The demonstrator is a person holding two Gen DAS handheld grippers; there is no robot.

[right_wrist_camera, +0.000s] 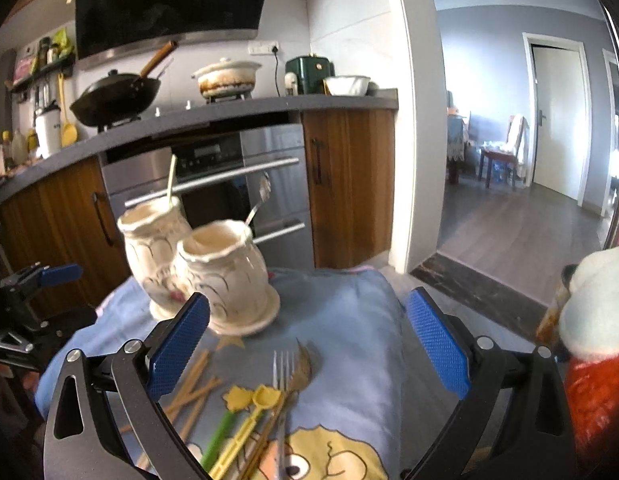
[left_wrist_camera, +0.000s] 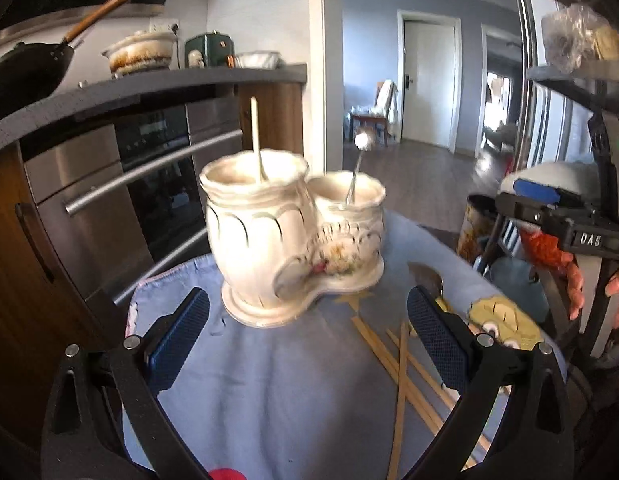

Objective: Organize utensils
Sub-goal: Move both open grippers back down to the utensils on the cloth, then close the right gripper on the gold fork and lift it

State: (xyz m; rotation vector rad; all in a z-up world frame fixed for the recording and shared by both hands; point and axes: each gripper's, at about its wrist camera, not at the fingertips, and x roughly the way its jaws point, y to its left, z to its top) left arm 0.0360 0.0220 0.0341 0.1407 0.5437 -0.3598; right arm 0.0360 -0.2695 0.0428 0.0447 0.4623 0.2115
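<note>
A white ceramic two-cup utensil holder (left_wrist_camera: 293,240) stands on a blue cloth (left_wrist_camera: 277,384); it also shows in the right wrist view (right_wrist_camera: 205,272). One cup holds a pale chopstick (left_wrist_camera: 256,140), the other a metal spoon (left_wrist_camera: 359,164). Wooden chopsticks (left_wrist_camera: 401,364) lie on the cloth. In the right wrist view a silver fork (right_wrist_camera: 283,384), a brass spoon (right_wrist_camera: 301,368), a yellow spoon (right_wrist_camera: 249,424) and chopsticks (right_wrist_camera: 193,392) lie loose. My left gripper (left_wrist_camera: 309,340) is open and empty before the holder. My right gripper (right_wrist_camera: 309,344) is open and empty above the loose utensils.
The cloth-covered table (right_wrist_camera: 349,320) drops off at its far edge toward a steel oven (right_wrist_camera: 237,184) and wooden cabinets (right_wrist_camera: 349,184). A white and red object (right_wrist_camera: 597,320) sits at the right. A counter with a wok (right_wrist_camera: 113,96) runs behind.
</note>
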